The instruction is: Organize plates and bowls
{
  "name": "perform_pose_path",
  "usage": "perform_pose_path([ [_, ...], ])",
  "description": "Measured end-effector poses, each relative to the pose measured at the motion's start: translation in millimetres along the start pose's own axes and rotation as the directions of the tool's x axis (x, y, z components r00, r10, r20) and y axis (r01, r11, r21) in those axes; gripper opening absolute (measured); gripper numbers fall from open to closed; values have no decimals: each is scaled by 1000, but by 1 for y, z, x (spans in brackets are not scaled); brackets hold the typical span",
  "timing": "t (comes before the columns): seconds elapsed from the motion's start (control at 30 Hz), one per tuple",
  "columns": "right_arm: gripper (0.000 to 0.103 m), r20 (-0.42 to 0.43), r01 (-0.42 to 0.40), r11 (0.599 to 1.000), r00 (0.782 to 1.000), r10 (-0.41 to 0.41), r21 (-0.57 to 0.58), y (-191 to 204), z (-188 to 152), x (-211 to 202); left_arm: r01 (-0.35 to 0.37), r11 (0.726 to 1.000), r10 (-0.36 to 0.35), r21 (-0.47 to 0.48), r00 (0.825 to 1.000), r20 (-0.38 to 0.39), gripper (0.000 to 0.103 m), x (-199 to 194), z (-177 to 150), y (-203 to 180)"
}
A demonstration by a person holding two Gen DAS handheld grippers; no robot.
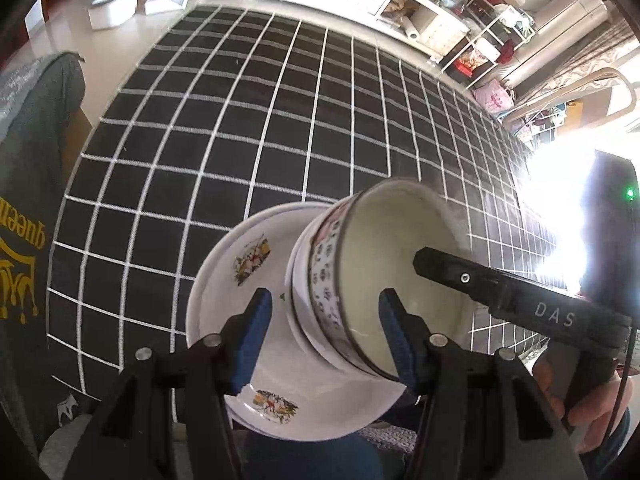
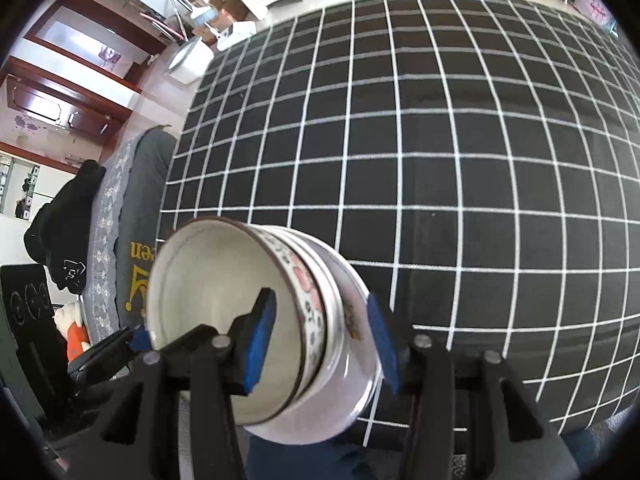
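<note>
Bowls (image 1: 384, 280) sit nested between both grippers: left gripper (image 1: 326, 332) and right gripper (image 2: 322, 340) each squeeze a side, fingers half apart.

L tool (image 1: 324, 340) straddles nested bowls' (image 1: 340, 280) walls over plate (image 1: 224, 280), R tool (image 1: 440, 264) inside.

Both views are bright with daylight. In the left wrist view a blown-out white glare (image 1: 560, 216) floods the right side, washing out the grid cloth (image 1: 280, 128) there and hazing the bowl (image 1: 400, 272) rim. Fisheye distortion bows the grid lines and leaves dark vignetted corners. The right wrist view is evenly lit, slightly soft, with faint sheen on its cloth (image 2: 460, 140).
</note>
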State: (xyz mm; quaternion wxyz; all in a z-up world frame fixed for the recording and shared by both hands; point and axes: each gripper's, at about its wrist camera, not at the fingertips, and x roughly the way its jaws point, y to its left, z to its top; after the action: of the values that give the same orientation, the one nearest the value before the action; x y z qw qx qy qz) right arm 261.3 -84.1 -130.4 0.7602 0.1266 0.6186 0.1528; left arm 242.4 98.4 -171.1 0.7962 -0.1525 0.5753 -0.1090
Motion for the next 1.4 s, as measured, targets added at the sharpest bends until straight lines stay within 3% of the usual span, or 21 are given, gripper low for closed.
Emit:
perform_pose_path([
  [0.2, 52, 81, -2, 998, 997, 7, -59, 13, -5, -36, -28, 999, 26, 31, 996, 87, 53, -38, -2, -18],
  [0.37, 52, 181, 20, 992, 983, 2, -121, 25, -17, -72, -63, 996, 51, 59, 981, 185, 53, -77, -10, -36],
  [0.67, 52, 375, 44, 989, 927, 11, -139, 22, -67, -138, -102, 990, 56, 95, 916, 398, 53, -140, -58, -72],
  [0.83, 57, 490, 140, 974, 871, -36, -179, 33, -104, -164, -181, 974, 91, 133, 860, 503, 53, -156, -90, -97],
  [0.93, 64, 560, 203, 960, 826, -62, -193, 38, -125, -178, -180, 971, 73, 154, 847, 526, 54, -161, -106, -106],
  [1.0, 71, 603, 237, 952, 794, -76, -192, 39, -136, -187, -186, 969, 65, 164, 828, 557, 54, -169, -117, -111],
  [1.07, 80, 640, 269, 943, 764, -85, -195, 40, -148, -194, -199, 963, 54, 184, 806, 589, 68, -179, -129, -118],
  [1.17, 83, 681, 308, 935, 724, -110, -176, 38, -164, -202, -218, 957, 45, 192, 764, 643, 77, -191, -150, -124],
  [1.27, 94, 717, 347, 924, 685, -130, -164, 35, -180, -210, -238, 950, 47, 200, 745, 665, 81, -195, -167, -128],
  [1.4, 99, 766, 380, 913, 628, -137, -148, 33, -206, -218, -276, 938, 60, 210, 725, 686, 81, -198, -191, -137],
])
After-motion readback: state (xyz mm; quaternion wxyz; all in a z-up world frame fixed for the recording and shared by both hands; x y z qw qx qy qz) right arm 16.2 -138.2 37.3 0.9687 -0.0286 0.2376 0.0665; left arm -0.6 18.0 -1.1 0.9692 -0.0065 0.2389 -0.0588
